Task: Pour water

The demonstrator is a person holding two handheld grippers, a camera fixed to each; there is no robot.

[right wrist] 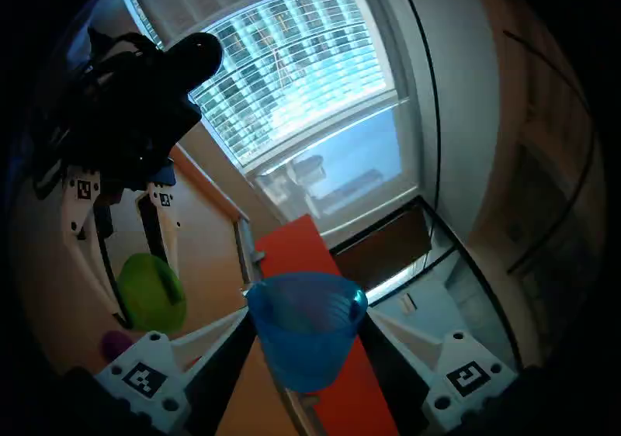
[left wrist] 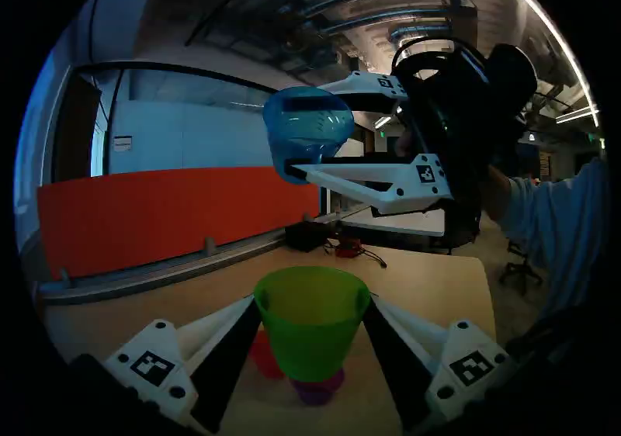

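Wooden table (left wrist: 435, 281) and an orange partition (left wrist: 155, 211) are filling the background. The left gripper (left wrist: 310, 306) is pinching a green cup (left wrist: 312, 327) upright, with a red cup (left wrist: 264, 356) and a purple cup (left wrist: 317, 391) showing just below it. The right gripper (right wrist: 307, 313) is clamping a blue cup (right wrist: 304, 339), holding it tipped sideways, higher than the green one.

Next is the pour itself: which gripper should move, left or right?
Right. The right gripper holds the blue cup raised above the green cup and rolled sideways; the left gripper just steadies the green cup upright over the table.
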